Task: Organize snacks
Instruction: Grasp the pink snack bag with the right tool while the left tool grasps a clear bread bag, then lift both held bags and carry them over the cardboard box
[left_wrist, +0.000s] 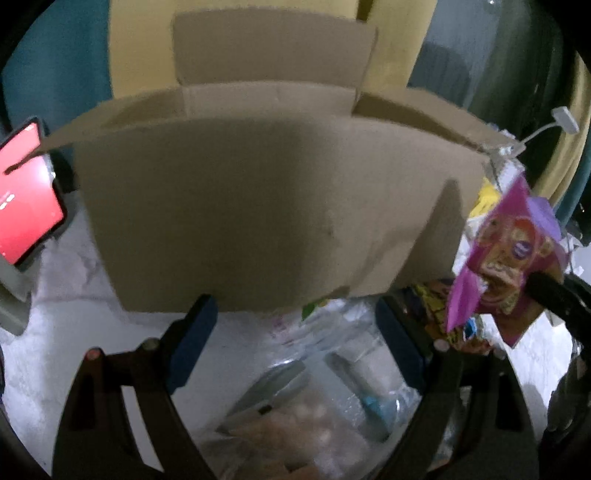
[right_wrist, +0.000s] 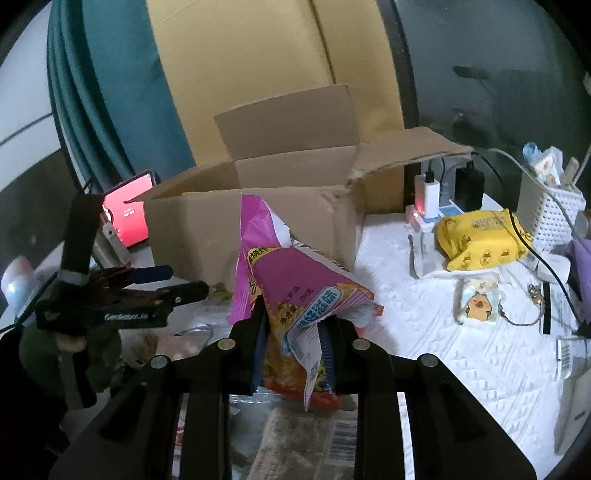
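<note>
Right hand-held gripper (right_wrist: 295, 354) clamps a crinkly purple foil snack bag (right_wrist: 295, 291) near the open corrugated cardboard box (right_wrist: 258, 218); left hand-held gripper (left_wrist: 295, 332) wide open, empty, tilted down over clear plastic packs (left_wrist: 295, 398).

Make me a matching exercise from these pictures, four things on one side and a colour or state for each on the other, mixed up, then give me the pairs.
Things:
1. snack bag
2. cardboard box
3. wipes pack
4. phone

Colour or state:
A. yellow, lying on the white cloth
B. screen lit red
C. purple, clamped in the right gripper
D. brown, flaps open at the top

Pairs: 1-C, 2-D, 3-A, 4-B
</note>
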